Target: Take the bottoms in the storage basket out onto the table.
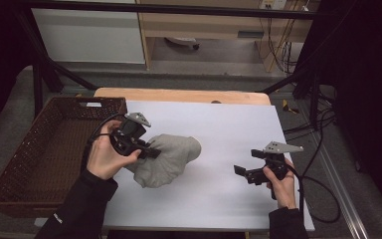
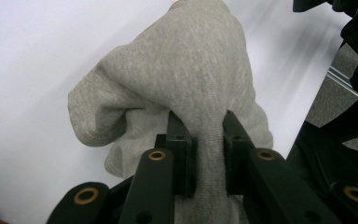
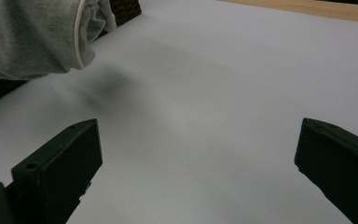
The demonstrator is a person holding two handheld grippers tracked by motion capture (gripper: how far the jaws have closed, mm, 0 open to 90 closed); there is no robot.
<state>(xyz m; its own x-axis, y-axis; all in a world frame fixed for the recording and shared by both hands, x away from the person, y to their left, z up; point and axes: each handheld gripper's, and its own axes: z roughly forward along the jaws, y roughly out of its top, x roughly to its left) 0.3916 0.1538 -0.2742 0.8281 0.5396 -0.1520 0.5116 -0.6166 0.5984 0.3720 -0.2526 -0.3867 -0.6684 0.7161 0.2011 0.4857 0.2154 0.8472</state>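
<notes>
1. My left gripper (image 2: pixel 205 154) is clamped on a fold of the grey cloth (image 1: pixel 166 159), bunched on the white sheet (image 1: pixel 229 124) left of centre.
2. My right gripper (image 3: pixel 198 172) has jaws wide apart, holding nothing, hovering well right.
3. Brown basket (image 1: pixel 40 154) at table's left.

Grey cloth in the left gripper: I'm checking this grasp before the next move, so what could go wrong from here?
The left gripper pinches only a narrow fold of the grey cloth, so it might slip out if lifted. The rest hangs bunched and may drag across the white sheet. The right gripper waits open, apart.
</notes>
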